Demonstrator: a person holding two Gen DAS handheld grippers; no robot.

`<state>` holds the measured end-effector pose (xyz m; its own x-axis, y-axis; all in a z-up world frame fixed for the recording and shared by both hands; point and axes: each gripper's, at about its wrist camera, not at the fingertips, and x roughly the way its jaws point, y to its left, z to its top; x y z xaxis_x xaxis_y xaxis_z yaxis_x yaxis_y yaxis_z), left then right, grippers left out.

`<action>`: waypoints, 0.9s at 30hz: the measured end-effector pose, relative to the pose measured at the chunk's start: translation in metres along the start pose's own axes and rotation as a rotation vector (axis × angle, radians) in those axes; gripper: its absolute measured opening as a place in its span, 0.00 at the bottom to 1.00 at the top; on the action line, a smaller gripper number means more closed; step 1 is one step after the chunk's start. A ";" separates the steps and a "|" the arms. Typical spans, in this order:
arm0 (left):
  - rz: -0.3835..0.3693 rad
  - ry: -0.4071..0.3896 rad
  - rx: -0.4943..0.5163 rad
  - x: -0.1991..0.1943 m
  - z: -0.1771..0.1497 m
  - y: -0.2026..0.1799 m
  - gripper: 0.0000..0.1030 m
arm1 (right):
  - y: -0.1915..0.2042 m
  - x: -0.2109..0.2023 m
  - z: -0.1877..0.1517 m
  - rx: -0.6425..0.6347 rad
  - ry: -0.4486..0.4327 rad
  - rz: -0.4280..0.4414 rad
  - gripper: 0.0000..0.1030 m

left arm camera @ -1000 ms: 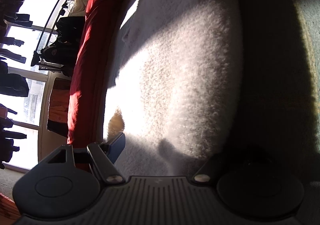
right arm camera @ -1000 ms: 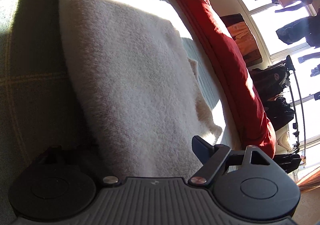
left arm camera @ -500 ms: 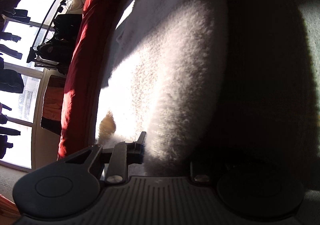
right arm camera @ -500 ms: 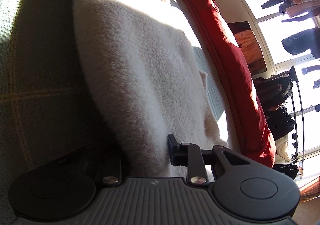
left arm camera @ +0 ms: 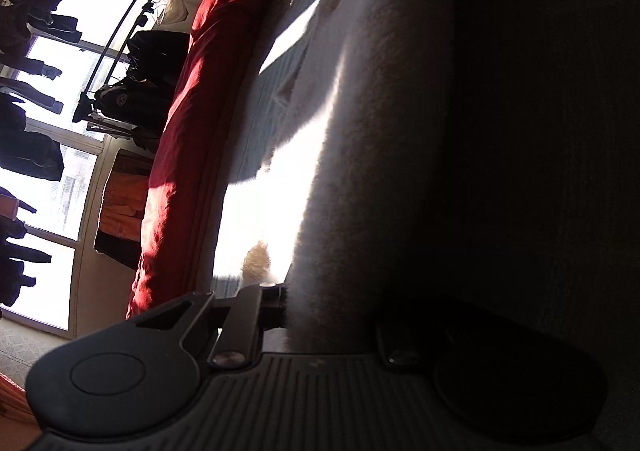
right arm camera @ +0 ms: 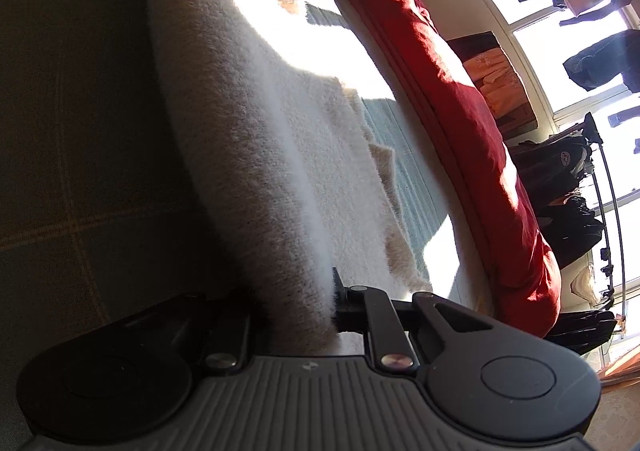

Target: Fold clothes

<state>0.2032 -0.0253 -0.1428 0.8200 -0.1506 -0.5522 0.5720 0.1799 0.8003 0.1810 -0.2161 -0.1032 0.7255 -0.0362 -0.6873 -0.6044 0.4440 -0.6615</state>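
Note:
A fluffy white garment (right arm camera: 288,139) lies on a grey-green checked surface (right arm camera: 72,171), half in sunlight. In the right wrist view its near edge is pinched up into a ridge, and my right gripper (right arm camera: 296,311) is shut on that edge. The left wrist view shows the same white garment (left arm camera: 360,155) rising as a lifted fold, its right side lost in deep shadow. My left gripper (left arm camera: 332,307) is shut on that edge too; only its left finger (left arm camera: 272,299) shows clearly.
A long red cushion (right arm camera: 460,123) runs along the far side of the surface, red cushion (left arm camera: 188,155) in the left view too. Beyond it stand bright windows and a rail with dark hanging clothes (left arm camera: 152,83). An orange cloth (right arm camera: 496,87) lies by the window.
Both grippers went from open to shut on the garment's edge. The edge has since risen into a fold, standing higher in both views.

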 end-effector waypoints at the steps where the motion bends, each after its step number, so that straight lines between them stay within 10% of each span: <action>1: -0.006 0.000 0.002 -0.008 0.000 -0.003 0.13 | 0.003 -0.007 -0.001 -0.001 0.001 0.010 0.18; 19: -0.102 0.016 0.000 -0.130 -0.010 -0.073 0.15 | 0.074 -0.099 -0.016 0.006 0.048 0.143 0.19; 27: -0.128 0.089 -0.043 -0.132 -0.012 -0.091 0.28 | 0.093 -0.100 -0.029 0.057 0.108 0.184 0.47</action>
<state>0.0432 -0.0099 -0.1452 0.7380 -0.0890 -0.6688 0.6706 0.2068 0.7124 0.0429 -0.1976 -0.1046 0.5634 -0.0442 -0.8250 -0.7016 0.5017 -0.5060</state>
